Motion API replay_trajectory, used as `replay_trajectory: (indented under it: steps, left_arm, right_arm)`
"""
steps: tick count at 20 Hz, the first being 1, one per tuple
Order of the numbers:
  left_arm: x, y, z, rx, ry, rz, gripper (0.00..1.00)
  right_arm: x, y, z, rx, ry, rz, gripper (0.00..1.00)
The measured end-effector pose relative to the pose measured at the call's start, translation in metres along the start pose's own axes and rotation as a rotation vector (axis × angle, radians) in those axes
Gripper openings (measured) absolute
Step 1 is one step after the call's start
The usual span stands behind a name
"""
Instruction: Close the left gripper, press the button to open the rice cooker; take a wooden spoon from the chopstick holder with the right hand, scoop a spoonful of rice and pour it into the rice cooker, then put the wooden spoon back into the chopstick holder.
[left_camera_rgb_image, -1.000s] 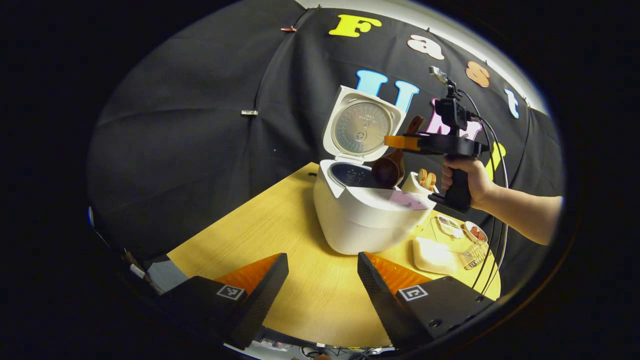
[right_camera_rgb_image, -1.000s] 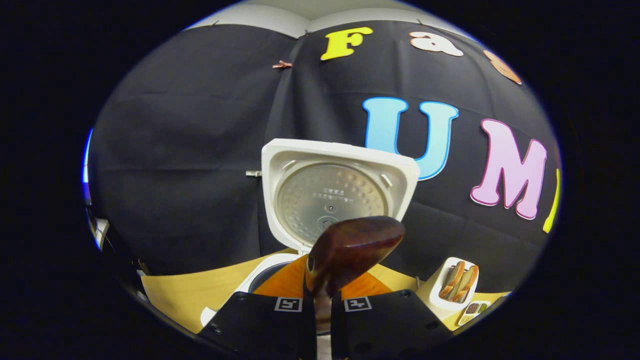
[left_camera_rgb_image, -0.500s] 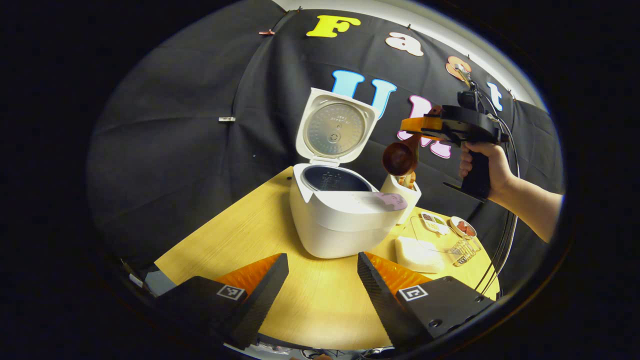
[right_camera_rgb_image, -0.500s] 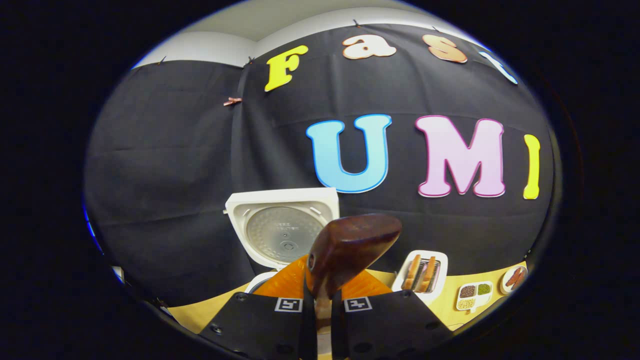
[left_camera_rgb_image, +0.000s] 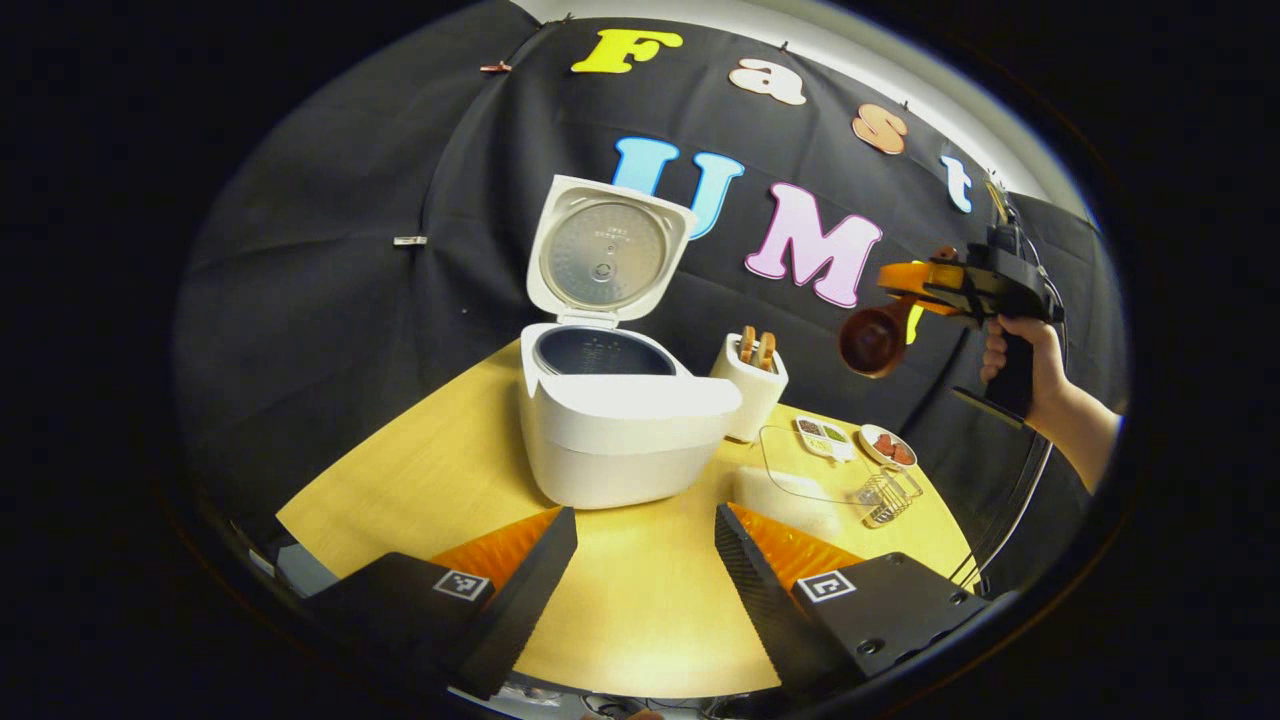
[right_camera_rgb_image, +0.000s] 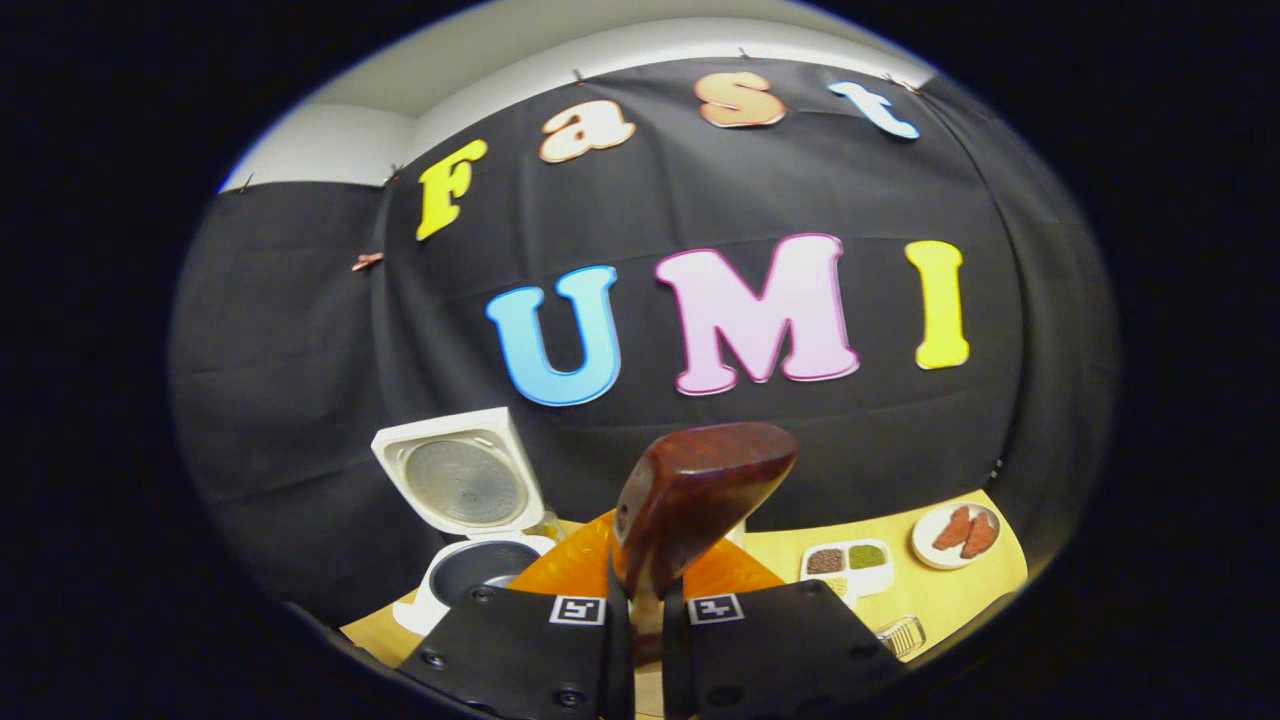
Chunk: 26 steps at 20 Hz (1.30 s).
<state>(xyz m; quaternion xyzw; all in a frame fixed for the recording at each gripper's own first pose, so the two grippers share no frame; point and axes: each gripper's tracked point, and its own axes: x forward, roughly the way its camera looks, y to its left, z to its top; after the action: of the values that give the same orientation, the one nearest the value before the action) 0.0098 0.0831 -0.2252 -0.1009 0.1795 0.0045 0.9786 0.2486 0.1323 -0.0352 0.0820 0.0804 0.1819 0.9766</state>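
**Spoon swings away from the open cooker**

A second ago the right claw (left_camera_rgb_image: 905, 290) held the spoon (left_camera_rgb_image: 872, 340) with its bowl right at the pot of the cooker (left_camera_rgb_image: 610, 420). Now, in the left gripper view, that claw and the hand (left_camera_rgb_image: 1020, 365) holding it have moved well off to the right, high above the tabletop (left_camera_rgb_image: 640, 600), and the spoon hangs in the air past the holder (left_camera_rgb_image: 750, 385). The right gripper view matches this: the cooker (right_camera_rgb_image: 470, 520) has slid from the centre to the lower left and looks smaller. The cooker's lid (left_camera_rgb_image: 605, 250) stands upright and open throughout. My reading is that the pour into the pot is over, or the spoon is being carried onward, and the remaining step is to return it to the holder, which stands just beside the cooker with two wooden handles poking out of it. Whether any rice is left in the spoon I cannot tell.

The right claw (right_camera_rgb_image: 640, 600) is nearly closed, both fingers pinching the spoon's (right_camera_rgb_image: 700, 490) handle, its bowl raised ahead of the camera. The left claw (left_camera_rgb_image: 645, 545) is wide apart, holding nothing, hovering over the tabletop's near edge, facing the cooker.
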Motion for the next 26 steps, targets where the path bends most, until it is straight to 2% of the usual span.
replay_trajectory:
  steps: [4, 7, 12, 15, 18, 22, 26]
  left_arm:
    - [0.008, -0.037, -0.002, 0.018, 0.008, 0.006, 0.96]
    - [0.016, -0.073, -0.01, -0.042, 0.018, 0.015, 0.96]
    - [0.023, -0.127, -0.024, -0.073, 0.047, 0.017, 0.96]
    - [0.026, -0.144, -0.033, -0.104, 0.064, 0.039, 0.96]
    - [0.03, -0.148, -0.036, -0.117, 0.067, 0.076, 0.96]
    - [0.033, -0.152, -0.032, -0.12, 0.06, 0.097, 0.96]
    - [0.032, -0.154, -0.018, -0.082, 0.037, 0.109, 0.96]
  right_arm:
    - [-0.025, -0.097, -0.002, 0.082, 0.023, -0.115, 0.15]
    - [-0.033, -0.166, -0.02, 0.198, 0.069, -0.21, 0.15]
    - [-0.033, -0.252, -0.066, 0.328, 0.155, -0.307, 0.15]
    - [-0.027, -0.279, -0.095, 0.39, 0.212, -0.323, 0.15]
    - [-0.019, -0.298, -0.126, 0.387, 0.268, -0.336, 0.16]
    - [-0.011, -0.303, -0.159, 0.382, 0.337, -0.32, 0.16]
    - [0.004, -0.296, -0.19, 0.298, 0.383, -0.3, 0.16]
